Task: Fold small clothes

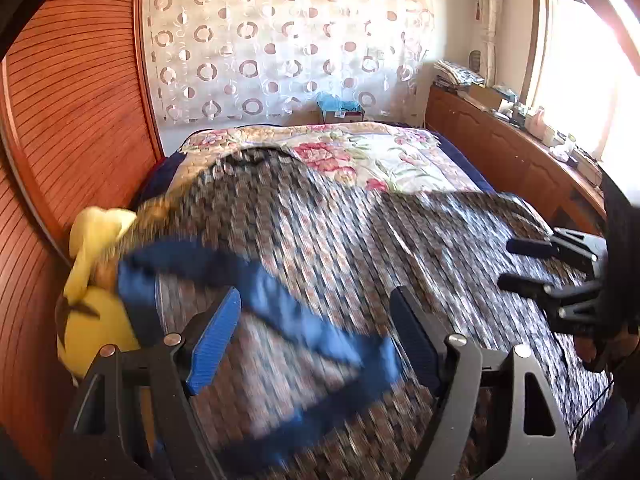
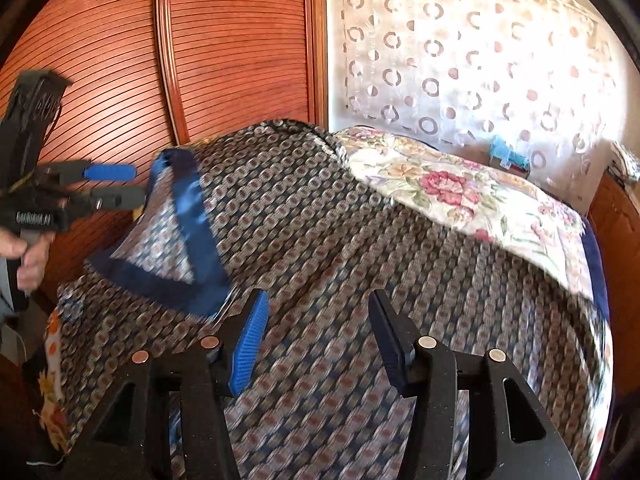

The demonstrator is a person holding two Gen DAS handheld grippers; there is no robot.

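A patterned garment (image 1: 320, 216) with blue trim (image 1: 280, 300) lies spread over the bed; it also shows in the right wrist view (image 2: 340, 240), with one blue-edged corner (image 2: 188, 220) turned back. My left gripper (image 1: 316, 336) is open just above the blue trim, holding nothing; it shows at the left in the right wrist view (image 2: 136, 186), next to the turned-back corner. My right gripper (image 2: 316, 340) is open above the garment's middle, empty; it shows at the right in the left wrist view (image 1: 506, 264).
A floral quilt (image 1: 380, 152) covers the bed beyond the garment. A yellow soft toy (image 1: 96, 280) sits at the bed's left edge by a slatted wooden wardrobe (image 1: 72, 120). A wooden cabinet (image 1: 500, 148) with clutter runs along the right under a window.
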